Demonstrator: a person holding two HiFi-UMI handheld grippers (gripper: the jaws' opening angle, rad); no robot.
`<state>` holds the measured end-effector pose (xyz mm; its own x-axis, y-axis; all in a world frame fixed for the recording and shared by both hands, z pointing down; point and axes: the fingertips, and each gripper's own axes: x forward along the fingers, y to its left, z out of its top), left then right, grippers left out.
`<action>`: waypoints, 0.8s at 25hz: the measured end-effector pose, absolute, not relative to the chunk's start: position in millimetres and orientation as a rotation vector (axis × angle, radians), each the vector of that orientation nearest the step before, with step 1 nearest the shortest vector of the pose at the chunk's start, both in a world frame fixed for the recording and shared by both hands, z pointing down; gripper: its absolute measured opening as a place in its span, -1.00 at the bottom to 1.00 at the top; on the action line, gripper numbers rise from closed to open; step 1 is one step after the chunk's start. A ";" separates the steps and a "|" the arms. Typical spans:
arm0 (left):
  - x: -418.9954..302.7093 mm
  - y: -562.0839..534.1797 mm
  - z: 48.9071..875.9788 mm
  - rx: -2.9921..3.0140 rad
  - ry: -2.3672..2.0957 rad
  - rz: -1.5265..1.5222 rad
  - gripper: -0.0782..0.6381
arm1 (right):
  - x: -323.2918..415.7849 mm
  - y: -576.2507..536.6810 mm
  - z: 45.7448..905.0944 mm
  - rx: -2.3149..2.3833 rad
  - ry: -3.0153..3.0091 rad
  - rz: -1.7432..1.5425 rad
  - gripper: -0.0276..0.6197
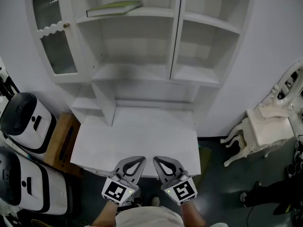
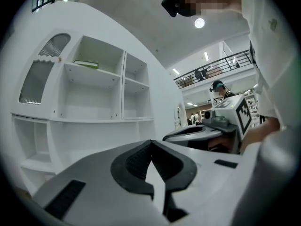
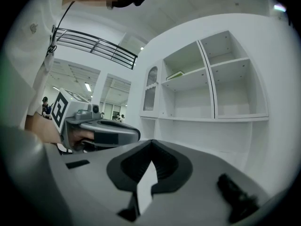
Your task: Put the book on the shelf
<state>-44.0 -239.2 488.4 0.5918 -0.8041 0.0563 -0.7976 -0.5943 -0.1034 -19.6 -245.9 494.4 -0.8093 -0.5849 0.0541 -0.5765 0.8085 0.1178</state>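
A green book (image 1: pixel 115 8) lies flat on an upper shelf of the white cabinet (image 1: pixel 142 70); it also shows as a thin green slab (image 2: pixel 86 64) in the left gripper view and as the book (image 3: pixel 175 74) in the right gripper view. My left gripper (image 1: pixel 140 160) and right gripper (image 1: pixel 157 160) sit side by side at the near edge of the white tabletop (image 1: pixel 137 136), far below the book. Both are shut with their jaws meeting at the tips and nothing between them (image 2: pixel 150 142) (image 3: pixel 151 142).
A glass-panelled cabinet door (image 1: pixel 51 27) stands open at upper left. Two white-and-black devices (image 1: pixel 23 119) and a cardboard box (image 1: pixel 64 143) sit on the floor to the left. A white ornate stool (image 1: pixel 258 131) stands at right.
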 end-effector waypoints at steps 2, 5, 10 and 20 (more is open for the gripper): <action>-38.0 -239.9 486.6 -2.735 1.379 -0.128 -0.76 | -19.4 -246.3 493.6 0.933 -2.907 -0.141 -0.88; -31.4 -240.5 480.0 -2.738 1.341 -0.071 -0.76 | -17.7 -247.2 490.1 0.935 -2.922 -0.135 -0.88; -31.0 -248.8 475.1 -2.752 1.349 -0.033 -0.76 | -12.7 -253.9 485.1 0.966 -2.920 -0.143 -0.88; -25.2 -258.9 473.7 -2.735 1.351 -0.043 -0.76 | -10.4 -265.4 482.6 0.994 -2.909 -0.152 -0.88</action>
<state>-25.2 -258.9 473.7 0.6081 -0.7937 -0.0146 -0.7911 -0.6044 -0.0935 -10.4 -265.4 482.6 -0.7898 -0.6127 0.0284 -0.6064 0.7870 0.1136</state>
